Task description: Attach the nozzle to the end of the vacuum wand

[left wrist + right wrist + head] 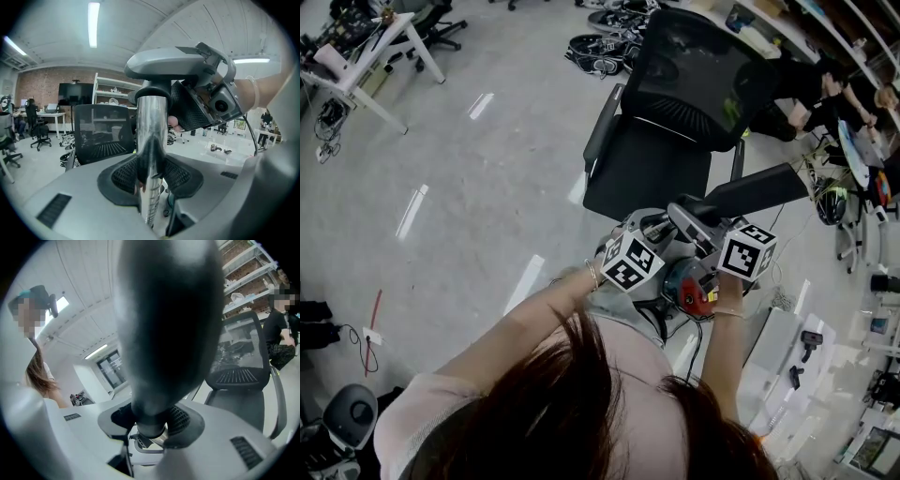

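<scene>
The black nozzle point(168, 333) sits between the jaws of the right tool point(152, 423). The jaws stand wide and press on its lower neck, where a bright metal ring shows. The shiny metal wand point(151, 140) stands upright in the left tool point(151, 173), whose jaws are likewise spread wide and clamped on the tube. The wand's top runs up to the underside of the right tool. We cannot tell whether nozzle and wand are seated together.

Both tools are held close together near the person's chest. Just ahead of them stands a black mesh office chair point(675, 122), its seat edge near the nozzle's far end. Left of the left tool lies wide, bare grey floor point(469, 187), with a white desk point(384, 56) well apart. Right of the right tool it is crowded, with seated people point(825, 94) and cables.

The only print we can make out is the square black-and-white markers on the cubes point(630, 262).
</scene>
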`<action>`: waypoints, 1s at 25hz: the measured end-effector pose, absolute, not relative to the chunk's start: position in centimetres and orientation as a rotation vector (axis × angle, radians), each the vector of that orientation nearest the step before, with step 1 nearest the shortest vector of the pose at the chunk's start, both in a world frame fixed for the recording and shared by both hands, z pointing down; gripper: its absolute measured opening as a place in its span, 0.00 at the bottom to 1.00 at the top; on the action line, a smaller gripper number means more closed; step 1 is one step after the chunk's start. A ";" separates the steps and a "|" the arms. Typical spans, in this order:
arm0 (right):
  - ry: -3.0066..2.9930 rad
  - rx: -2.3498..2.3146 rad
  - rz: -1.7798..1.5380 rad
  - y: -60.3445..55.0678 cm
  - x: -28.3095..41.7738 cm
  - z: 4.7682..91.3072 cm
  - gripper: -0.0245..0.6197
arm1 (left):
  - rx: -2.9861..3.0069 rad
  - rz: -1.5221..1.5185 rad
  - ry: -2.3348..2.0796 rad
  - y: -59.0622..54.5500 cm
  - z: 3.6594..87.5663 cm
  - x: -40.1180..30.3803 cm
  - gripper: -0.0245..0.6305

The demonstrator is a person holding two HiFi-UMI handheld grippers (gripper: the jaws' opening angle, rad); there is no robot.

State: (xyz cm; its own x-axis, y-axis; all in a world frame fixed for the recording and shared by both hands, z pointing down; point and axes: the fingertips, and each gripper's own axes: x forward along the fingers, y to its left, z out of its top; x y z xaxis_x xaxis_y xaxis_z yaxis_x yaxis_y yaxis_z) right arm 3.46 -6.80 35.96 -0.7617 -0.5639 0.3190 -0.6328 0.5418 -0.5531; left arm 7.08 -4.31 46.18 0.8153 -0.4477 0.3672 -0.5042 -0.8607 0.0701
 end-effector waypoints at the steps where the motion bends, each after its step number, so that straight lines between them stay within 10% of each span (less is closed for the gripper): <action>1: -2.653 1.038 1.013 -6.9 3.4 36.0 0.31 | 2.835 0.515 -0.752 -4.4 46.2 7.1 0.27; 25: -2.357 0.976 0.936 -7.2 2.8 37.1 0.31 | 2.888 0.582 -0.742 -4.4 46.2 7.5 0.27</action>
